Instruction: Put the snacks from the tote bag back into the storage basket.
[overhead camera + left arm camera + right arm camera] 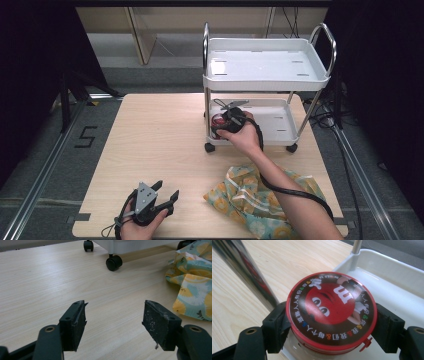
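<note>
Clamped on the round red tin (332,312) over the cart's lower tray (394,287), the right claw (332,327) could knock the steel post (247,277) beside it and drop it, while the left claw (113,325) idles apart above the worktop (50,285).

between your right gripper (332,322)'s black jaws sits a round red candy tin (332,312), its lid dark brown with a red cartoon face and multicoloured lettering. beyond it, a white cart tray (392,280). beside your left gripper (115,320), a teal cloth (195,290) with yellow lemon slices.
</note>
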Tool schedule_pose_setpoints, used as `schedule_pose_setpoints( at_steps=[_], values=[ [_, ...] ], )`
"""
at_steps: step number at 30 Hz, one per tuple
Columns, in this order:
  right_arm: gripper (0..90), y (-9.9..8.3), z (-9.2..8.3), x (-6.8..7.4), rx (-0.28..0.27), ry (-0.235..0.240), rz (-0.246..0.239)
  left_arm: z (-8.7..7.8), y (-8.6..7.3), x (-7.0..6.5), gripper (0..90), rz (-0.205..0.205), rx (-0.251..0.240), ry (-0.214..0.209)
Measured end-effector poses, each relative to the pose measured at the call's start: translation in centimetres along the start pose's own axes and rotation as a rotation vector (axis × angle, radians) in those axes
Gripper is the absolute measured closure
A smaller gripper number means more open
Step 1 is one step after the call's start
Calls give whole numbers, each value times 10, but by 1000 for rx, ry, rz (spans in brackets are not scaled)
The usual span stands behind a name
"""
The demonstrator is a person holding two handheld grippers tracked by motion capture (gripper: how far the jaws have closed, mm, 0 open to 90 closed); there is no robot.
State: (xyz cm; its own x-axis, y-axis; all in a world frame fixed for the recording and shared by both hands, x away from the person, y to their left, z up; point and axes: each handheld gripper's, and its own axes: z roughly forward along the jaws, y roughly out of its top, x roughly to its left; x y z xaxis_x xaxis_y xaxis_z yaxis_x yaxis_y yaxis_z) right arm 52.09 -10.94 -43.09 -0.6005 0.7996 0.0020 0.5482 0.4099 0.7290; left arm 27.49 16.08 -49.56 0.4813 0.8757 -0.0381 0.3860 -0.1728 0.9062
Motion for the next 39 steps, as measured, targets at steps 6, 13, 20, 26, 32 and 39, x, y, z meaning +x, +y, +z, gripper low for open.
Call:
schedule_pose_setpoints(
  at_steps=[6,13,20,26,32,39],
  values=[
    [263,-1,2,-1,16,-27,-16,0,0,0,342,-2,-1,-1],
    [263,-1,3,-1,18,-25,-20,0,0,0,342,1,2,-1],
    [263,-2,5,-2,25,-22,-20,0,0,0,342,2,4,-1],
    [263,-3,7,-3,14,5,-31,1,0,0,342,-5,-4,-6],
    [262,-3,7,-1,30,-25,-13,1,0,1,342,4,3,-9],
    [260,-5,8,-2,18,-6,-16,1,0,1,342,5,4,-9]
  ],
)
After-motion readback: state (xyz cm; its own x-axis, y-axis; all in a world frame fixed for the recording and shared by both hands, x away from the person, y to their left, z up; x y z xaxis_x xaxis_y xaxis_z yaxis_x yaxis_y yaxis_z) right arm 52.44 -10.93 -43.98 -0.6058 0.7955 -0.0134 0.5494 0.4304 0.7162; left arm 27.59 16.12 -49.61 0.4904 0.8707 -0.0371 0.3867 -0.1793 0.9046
